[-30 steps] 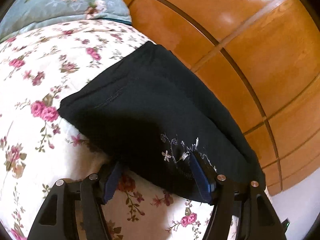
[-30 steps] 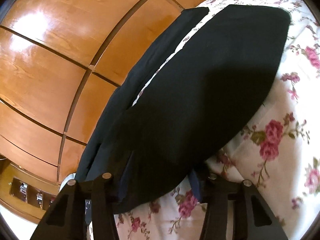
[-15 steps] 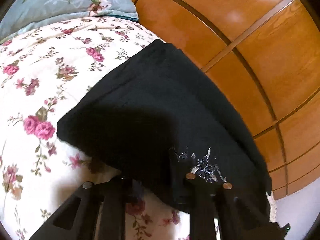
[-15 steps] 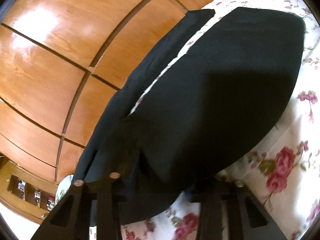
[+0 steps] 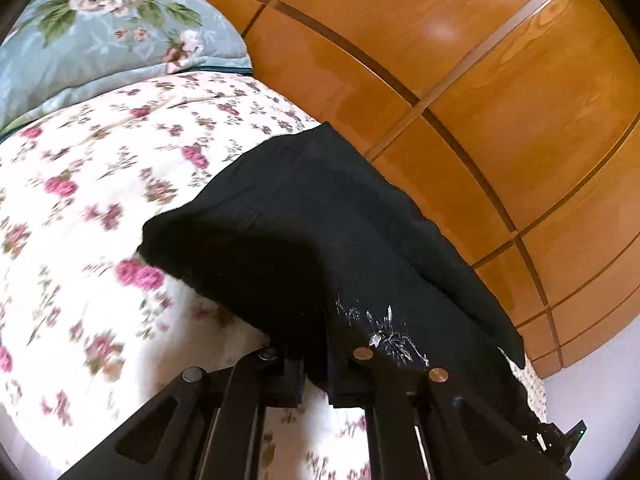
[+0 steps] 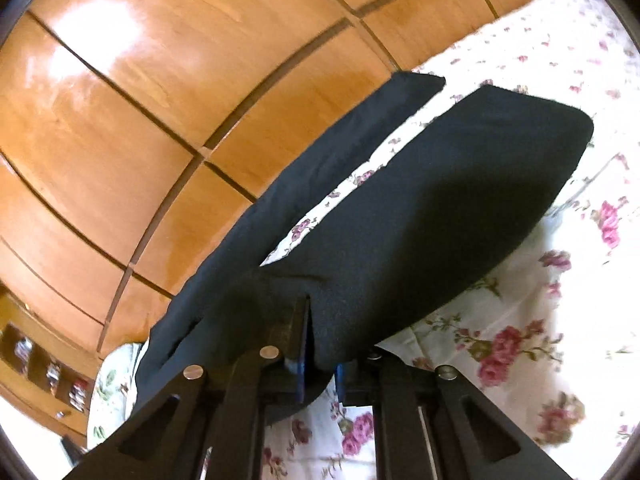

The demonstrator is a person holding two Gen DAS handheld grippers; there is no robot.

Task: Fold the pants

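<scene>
Black pants (image 5: pixel 320 240) lie on a bed with a white sheet printed with pink roses (image 5: pixel 80 240). In the left wrist view my left gripper (image 5: pixel 320 380) is shut on the near edge of the pants beside a silver embroidered motif (image 5: pixel 388 336), lifting it. In the right wrist view my right gripper (image 6: pixel 320 372) is shut on the near edge of the pants (image 6: pixel 420 220), with cloth pinched between the blue pads (image 6: pixel 304 360). One leg (image 6: pixel 312 184) runs along the bed's far edge, with a strip of sheet showing between the legs.
A glossy orange wooden wardrobe (image 5: pixel 460 100) stands close along the bed's far side. A pale blue floral quilt (image 5: pixel 100 40) lies at the head of the bed. A small wooden shelf with items (image 6: pixel 36 360) shows low at the left in the right wrist view.
Both grippers went from open around the pants' edge to shut on it. The held edges have risen off the sheet and the cloth now bulges upward.
</scene>
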